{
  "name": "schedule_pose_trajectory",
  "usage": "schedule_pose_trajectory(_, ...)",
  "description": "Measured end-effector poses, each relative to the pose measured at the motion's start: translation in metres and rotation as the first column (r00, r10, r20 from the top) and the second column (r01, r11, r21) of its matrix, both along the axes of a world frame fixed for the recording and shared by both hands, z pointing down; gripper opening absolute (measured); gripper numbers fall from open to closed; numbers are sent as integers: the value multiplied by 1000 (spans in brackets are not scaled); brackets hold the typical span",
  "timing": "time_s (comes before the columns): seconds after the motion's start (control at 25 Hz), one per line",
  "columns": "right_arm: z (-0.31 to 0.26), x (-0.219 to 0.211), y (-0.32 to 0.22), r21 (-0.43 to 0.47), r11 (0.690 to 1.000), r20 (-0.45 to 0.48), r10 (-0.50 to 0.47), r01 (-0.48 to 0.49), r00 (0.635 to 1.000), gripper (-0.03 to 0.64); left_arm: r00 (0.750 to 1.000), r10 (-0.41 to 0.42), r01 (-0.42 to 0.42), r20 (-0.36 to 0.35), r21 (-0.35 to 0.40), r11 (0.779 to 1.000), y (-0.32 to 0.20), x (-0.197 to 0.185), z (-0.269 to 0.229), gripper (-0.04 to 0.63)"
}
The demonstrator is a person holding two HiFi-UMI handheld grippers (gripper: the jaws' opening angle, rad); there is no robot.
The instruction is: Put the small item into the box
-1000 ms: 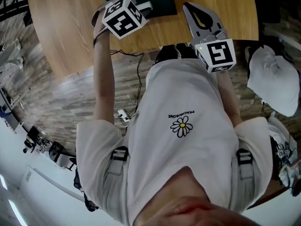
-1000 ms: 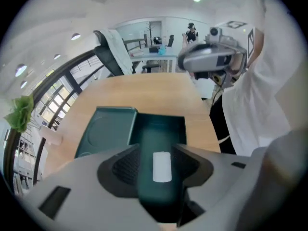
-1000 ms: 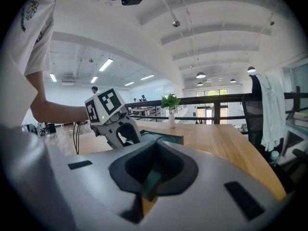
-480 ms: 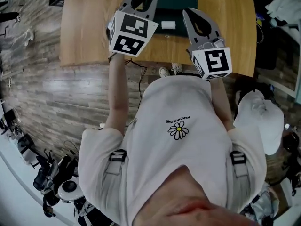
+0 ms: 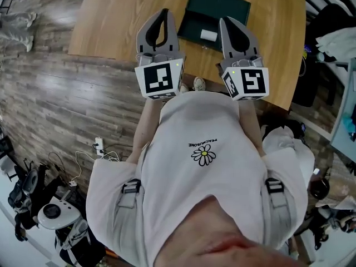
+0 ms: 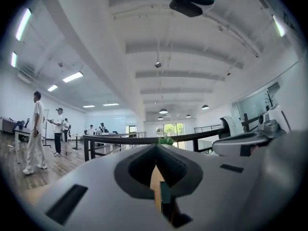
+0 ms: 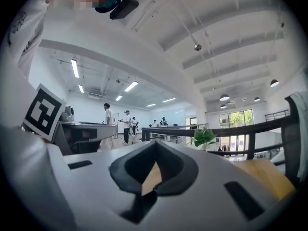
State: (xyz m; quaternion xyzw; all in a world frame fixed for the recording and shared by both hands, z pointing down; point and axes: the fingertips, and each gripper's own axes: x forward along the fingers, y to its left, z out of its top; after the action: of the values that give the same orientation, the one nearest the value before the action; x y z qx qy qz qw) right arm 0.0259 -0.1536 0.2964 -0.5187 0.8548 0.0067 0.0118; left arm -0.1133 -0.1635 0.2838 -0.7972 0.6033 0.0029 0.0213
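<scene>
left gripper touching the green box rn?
Apart. Head view: a strip of wooden table shows between the box and the left gripper. Left gripper view: jaws shut, empty, tips against the open room.

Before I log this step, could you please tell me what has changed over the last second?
The left gripper has swung round to lie level beside the right gripper, both pointing towards the green box, and its fingers have shut on nothing. Unchanged: the right gripper stays shut and empty, and the small white item still lies at the box's near edge.
</scene>
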Motion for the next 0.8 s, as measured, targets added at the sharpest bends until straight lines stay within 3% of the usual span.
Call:
schedule_pose_trajectory(0.16,6,-13,5,-1,999,-49,-42,42,998,6,999,-31,32,-36,29,999,10,-6,-1,14)
schedule_pose_trajectory(0.36,7,-10,7,2,999,-79,-45,45,996,6,999,-33,34,-12,51,998,11,-6,-8,15)
schedule_pose_trajectory(0.52,6,-5,9,2,999,-80,-41,41,996,5,998,-68,69,-9,126,990,13,-6,-24,14)
schedule_pose_trajectory(0.8,4,1,11,5,999,-86,-33,34,996,5,999,-39,38,14,112,993,12,-1,-25,15)
